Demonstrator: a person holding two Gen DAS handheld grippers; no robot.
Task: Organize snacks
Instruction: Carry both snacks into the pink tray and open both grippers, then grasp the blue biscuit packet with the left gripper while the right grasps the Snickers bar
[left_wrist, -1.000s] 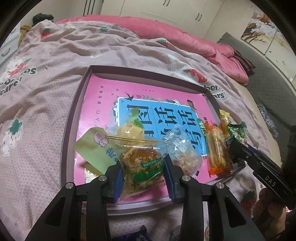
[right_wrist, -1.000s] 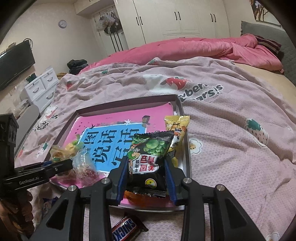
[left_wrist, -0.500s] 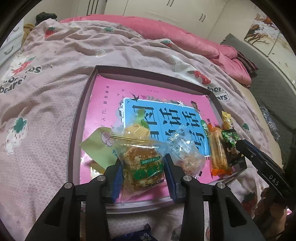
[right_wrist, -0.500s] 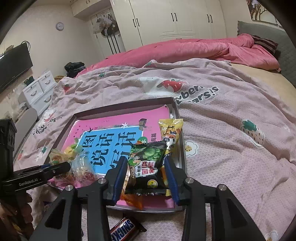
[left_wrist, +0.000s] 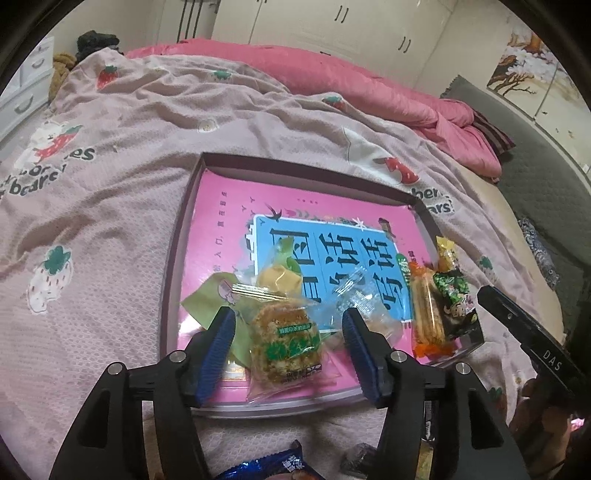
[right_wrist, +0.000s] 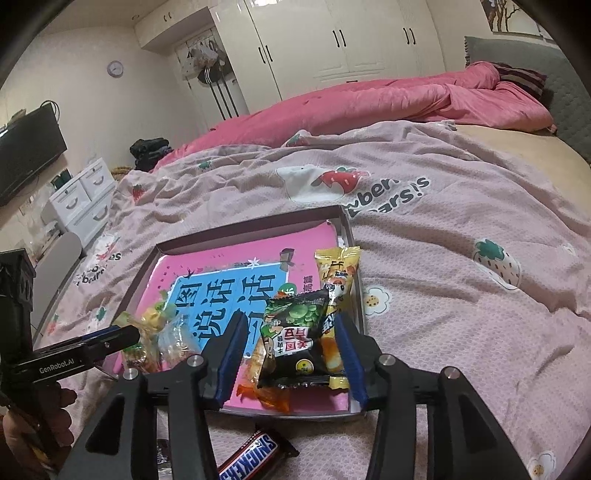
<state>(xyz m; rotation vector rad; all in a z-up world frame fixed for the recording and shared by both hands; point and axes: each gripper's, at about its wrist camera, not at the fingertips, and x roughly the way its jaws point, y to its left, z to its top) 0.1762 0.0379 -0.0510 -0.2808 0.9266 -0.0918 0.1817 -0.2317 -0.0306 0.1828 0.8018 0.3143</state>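
We see a shallow box lid (left_wrist: 192, 206) lying on the bed (left_wrist: 110, 192), its floor covered by a pink and blue printed sheet (left_wrist: 236, 206), with snacks gathered along its near edge. The left claw (left_wrist: 288, 347) is opening: its blue pads (left_wrist: 218, 350) stand clear on either side of a clear-wrapped rice cake (left_wrist: 284, 343), which lies between them on the lid's near edge, no longer pinched. A pale green packet (left_wrist: 203, 302) and a yellow candy (left_wrist: 277, 277) lie just behind it.

The right claw (right_wrist: 288, 354) is likewise opening, with the black and green pea packet (right_wrist: 291, 339) lying between its pads, resting on an orange packet (right_wrist: 269, 395) and against a yellow packet (right_wrist: 338, 273) in the lid's right near corner. The left pad stands apart from it; the right pad is just beside the yellow packet, and we cannot tell whether they touch. On the bed in front of the lid lies a Snickers bar (right_wrist: 251, 458).
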